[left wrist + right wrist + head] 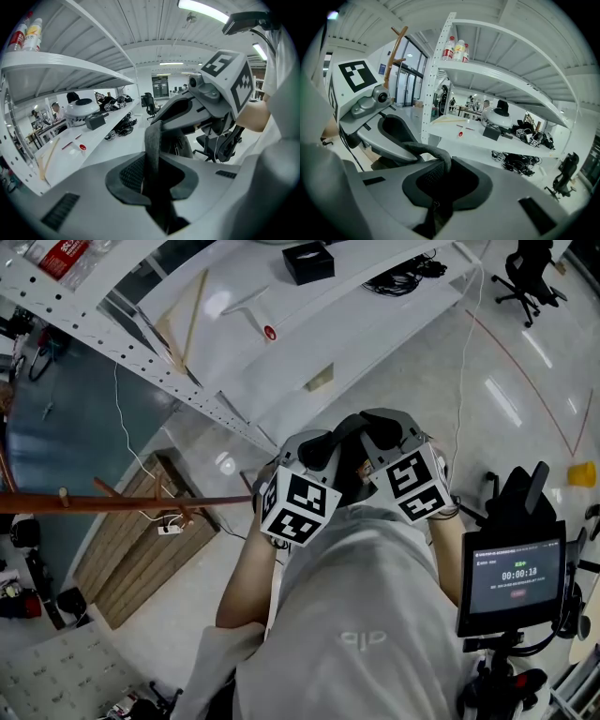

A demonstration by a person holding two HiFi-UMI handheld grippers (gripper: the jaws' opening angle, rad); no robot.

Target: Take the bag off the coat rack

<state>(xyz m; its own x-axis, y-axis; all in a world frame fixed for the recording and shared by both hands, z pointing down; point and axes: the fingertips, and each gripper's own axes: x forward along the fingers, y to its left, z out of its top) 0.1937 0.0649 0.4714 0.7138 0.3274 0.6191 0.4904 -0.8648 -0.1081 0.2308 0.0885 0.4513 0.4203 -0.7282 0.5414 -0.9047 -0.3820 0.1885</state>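
A dark grey bag strap point(351, 461) runs between my two grippers, which I hold close together in front of my chest. My left gripper point(326, 448) is shut on the strap point(152, 152), which stands up from between its jaws. My right gripper point(382, 433) is shut on the same strap point(429, 153), which curls over to the left there. The bag's body is hidden from all views. The brown wooden coat rack point(103, 502) reaches across the left of the head view, apart from both grippers, and its top pegs point(396, 43) show behind the left gripper point(370, 105).
White metal shelving point(281, 329) with a black box point(307, 262) stands ahead, and bottles point(457, 48) sit on its top shelf. A screen on a stand point(511, 574) is close at my right. A wooden floor panel point(141, 545) lies under the rack. An office chair point(530, 276) stands far right.
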